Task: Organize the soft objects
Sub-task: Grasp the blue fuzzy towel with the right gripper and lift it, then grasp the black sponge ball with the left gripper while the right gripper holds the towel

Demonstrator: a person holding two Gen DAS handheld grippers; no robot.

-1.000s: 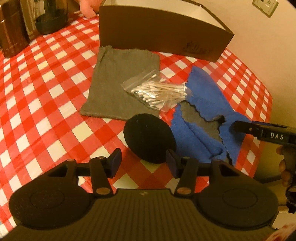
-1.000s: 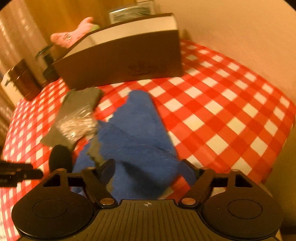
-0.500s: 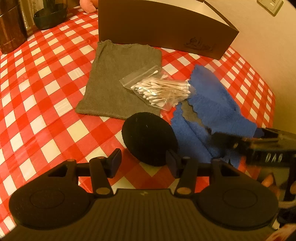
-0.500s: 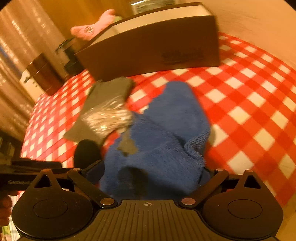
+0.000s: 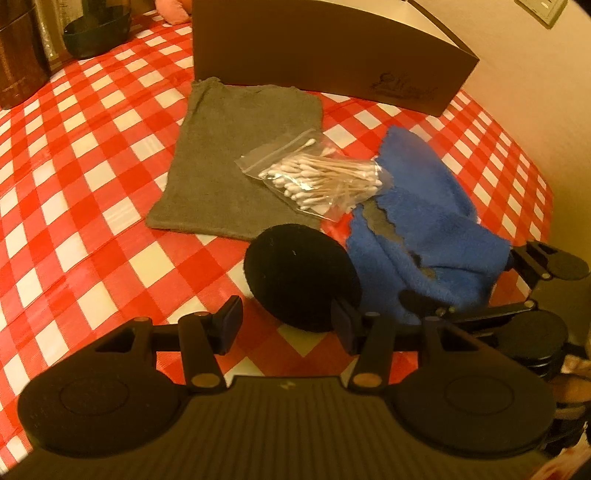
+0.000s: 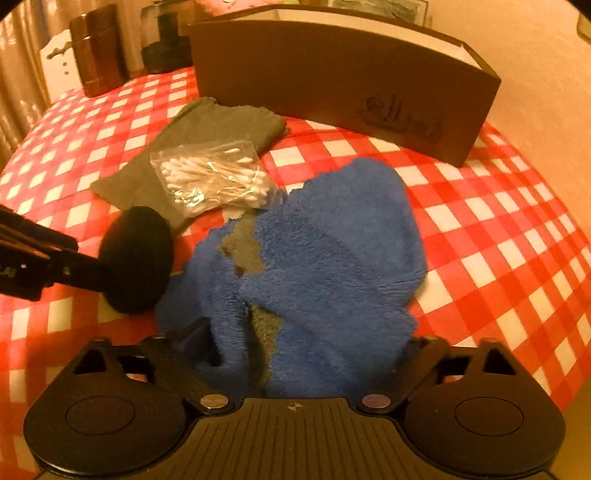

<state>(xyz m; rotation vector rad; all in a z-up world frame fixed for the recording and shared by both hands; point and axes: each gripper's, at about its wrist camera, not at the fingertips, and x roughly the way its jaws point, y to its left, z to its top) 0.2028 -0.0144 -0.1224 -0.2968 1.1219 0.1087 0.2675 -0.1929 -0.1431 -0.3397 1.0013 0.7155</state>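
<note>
A crumpled blue fluffy cloth (image 6: 332, 236) lies on the checked table, and my right gripper (image 6: 306, 343) straddles its near end. Its jaws are closing with the cloth bunched between them; the right fingertip is hidden by the pile. In the left wrist view the same gripper (image 5: 467, 277) reaches in from the right around the blue cloth (image 5: 424, 221). My left gripper (image 5: 286, 326) is open, low over the table, just short of a black round puff (image 5: 299, 273) that lies between cloth and gripper. A flat grey cloth (image 5: 236, 162) lies farther back, with a bag of cotton swabs (image 5: 317, 177) on its right edge.
A brown cardboard box (image 5: 332, 55) stands open at the back of the red-and-white tablecloth (image 5: 74, 184). A dark bowl (image 5: 96, 33) and a brown canister (image 5: 18, 48) stand at the far left. The table's edge runs close on the right, by a wall.
My right gripper has swung in and come down over the near end of the blue cloth, rolling level as it went. The left gripper has stayed by the puff.
</note>
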